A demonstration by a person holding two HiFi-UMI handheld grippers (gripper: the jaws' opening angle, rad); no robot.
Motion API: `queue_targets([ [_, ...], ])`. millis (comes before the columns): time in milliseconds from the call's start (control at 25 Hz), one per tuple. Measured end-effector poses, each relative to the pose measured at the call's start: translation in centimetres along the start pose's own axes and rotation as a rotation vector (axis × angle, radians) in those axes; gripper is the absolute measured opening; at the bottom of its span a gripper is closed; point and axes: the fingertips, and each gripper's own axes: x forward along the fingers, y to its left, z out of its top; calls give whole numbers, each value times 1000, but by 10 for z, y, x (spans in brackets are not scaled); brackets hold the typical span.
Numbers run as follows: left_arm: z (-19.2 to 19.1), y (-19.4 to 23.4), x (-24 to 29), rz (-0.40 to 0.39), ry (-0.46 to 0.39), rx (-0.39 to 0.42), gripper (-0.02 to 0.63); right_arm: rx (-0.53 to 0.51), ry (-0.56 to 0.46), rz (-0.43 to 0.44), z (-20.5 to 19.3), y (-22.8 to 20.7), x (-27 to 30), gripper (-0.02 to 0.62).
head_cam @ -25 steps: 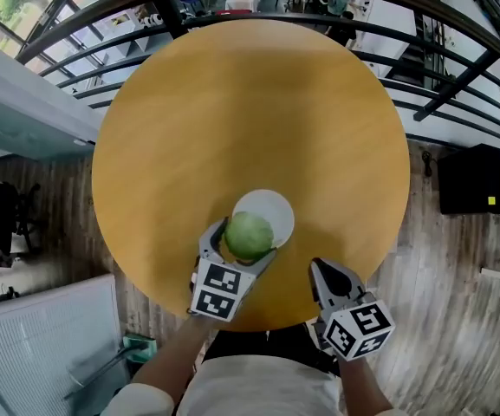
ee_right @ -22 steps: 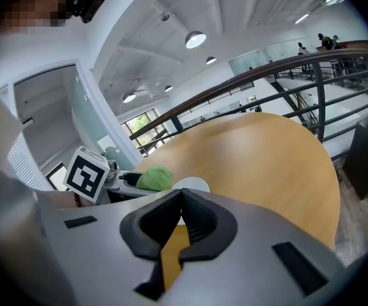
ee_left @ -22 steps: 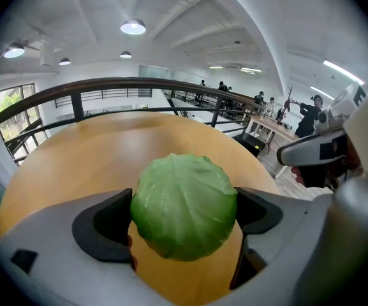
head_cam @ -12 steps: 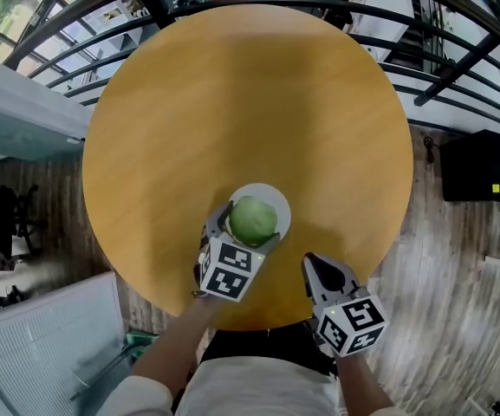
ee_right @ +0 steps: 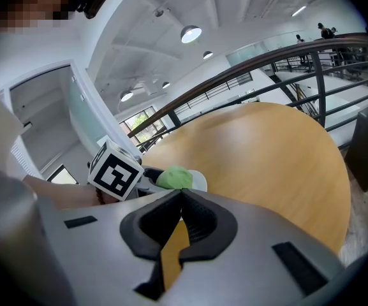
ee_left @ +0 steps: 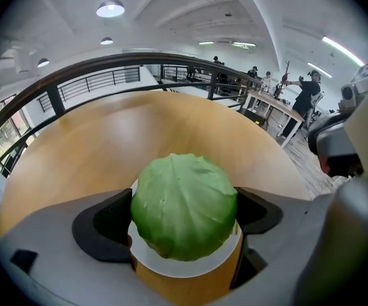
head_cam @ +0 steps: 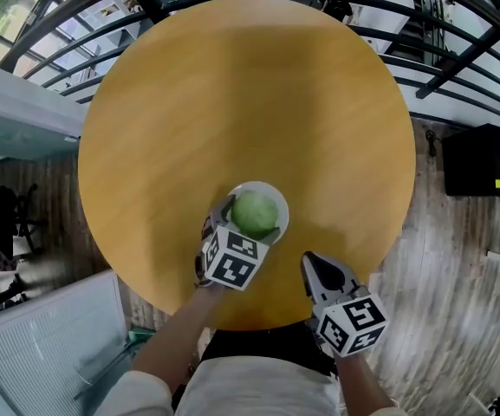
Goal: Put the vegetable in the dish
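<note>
A round green cabbage [head_cam: 255,211] sits over the middle of a small white dish [head_cam: 259,185] near the front of the round wooden table [head_cam: 250,94]. My left gripper [head_cam: 248,220] comes in from the near side, its jaws pressed on both sides of the cabbage. In the left gripper view the cabbage [ee_left: 184,203] fills the gap in the left gripper [ee_left: 184,214], with the dish [ee_left: 190,270] showing beneath it. My right gripper [head_cam: 311,264] is shut and empty, hovering by the table's front edge to the right of the dish. From the right gripper view the cabbage [ee_right: 174,178] shows beyond the right gripper [ee_right: 178,194].
A dark metal railing [head_cam: 457,50] curves round the far side of the table. Wooden floor [head_cam: 457,258] lies below to the right, with a black box [head_cam: 482,163] on it. People stand at tables far off in the left gripper view.
My left gripper has carried the cabbage forward from the dish's near rim to over its middle. The right gripper has stayed about where it was.
</note>
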Motion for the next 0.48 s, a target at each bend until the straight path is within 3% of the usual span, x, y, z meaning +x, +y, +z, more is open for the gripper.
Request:
queue_targets([
  [480,-5,2,13,16,49,27,486,32,7,4,0,-7,3,17],
])
